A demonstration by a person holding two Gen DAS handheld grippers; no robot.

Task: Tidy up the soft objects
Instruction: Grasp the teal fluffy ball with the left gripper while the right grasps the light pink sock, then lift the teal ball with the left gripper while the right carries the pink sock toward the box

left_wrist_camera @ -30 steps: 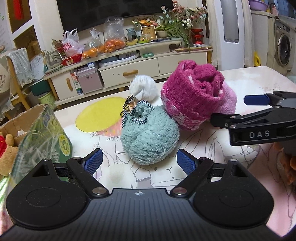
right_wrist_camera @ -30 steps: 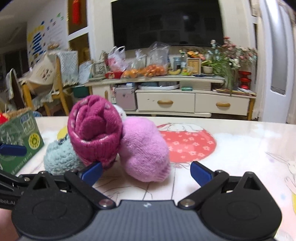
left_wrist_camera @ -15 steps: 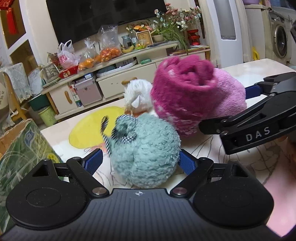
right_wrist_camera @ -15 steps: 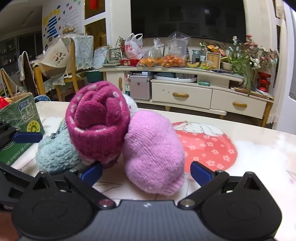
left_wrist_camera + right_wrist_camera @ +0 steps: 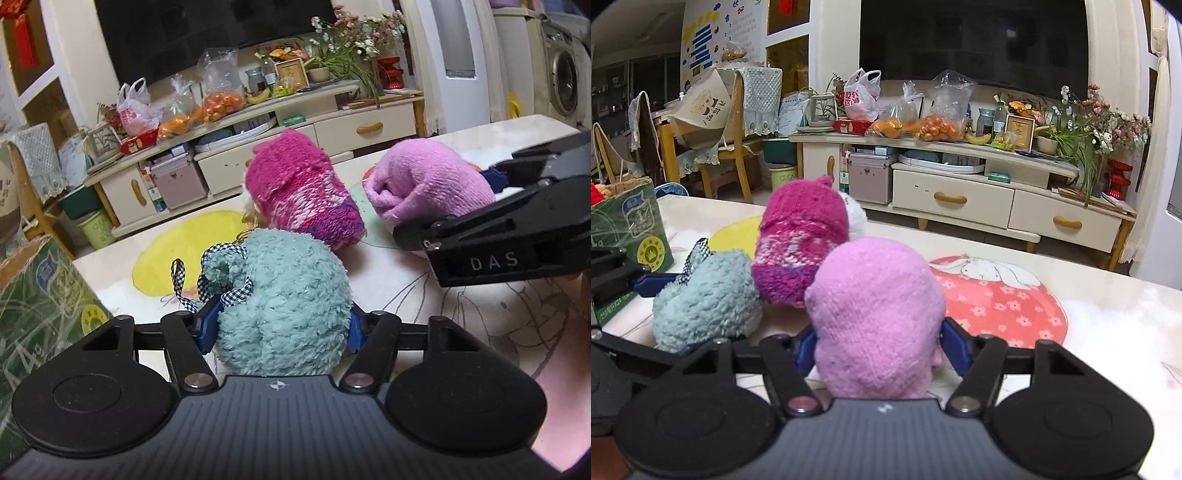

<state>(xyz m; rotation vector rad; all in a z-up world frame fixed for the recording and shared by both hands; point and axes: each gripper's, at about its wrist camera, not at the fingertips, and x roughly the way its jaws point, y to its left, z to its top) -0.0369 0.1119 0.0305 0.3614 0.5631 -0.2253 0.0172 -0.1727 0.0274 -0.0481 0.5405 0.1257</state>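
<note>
My left gripper (image 5: 280, 328) is shut on a fluffy teal plush ball (image 5: 284, 295) with a checkered ribbon; it also shows in the right wrist view (image 5: 705, 295). My right gripper (image 5: 877, 347) is shut on a light pink rolled sock (image 5: 875, 317), which shows in the left wrist view (image 5: 428, 184) too. A magenta rolled sock (image 5: 303, 192) lies on the table behind both, also in the right wrist view (image 5: 801, 243). A white pompom (image 5: 855, 214) peeks out behind it.
A green cardboard box (image 5: 40, 306) stands at the table's left edge, also in the right wrist view (image 5: 628, 229). The table (image 5: 1108, 314) has a cartoon-print cover. A TV cabinet (image 5: 960, 184) with bags of fruit stands beyond the table.
Both grippers moved forward and closed: the left on the teal plush ball, the right on the light pink sock. The magenta sock tipped over and now lies apart from the pink one.
</note>
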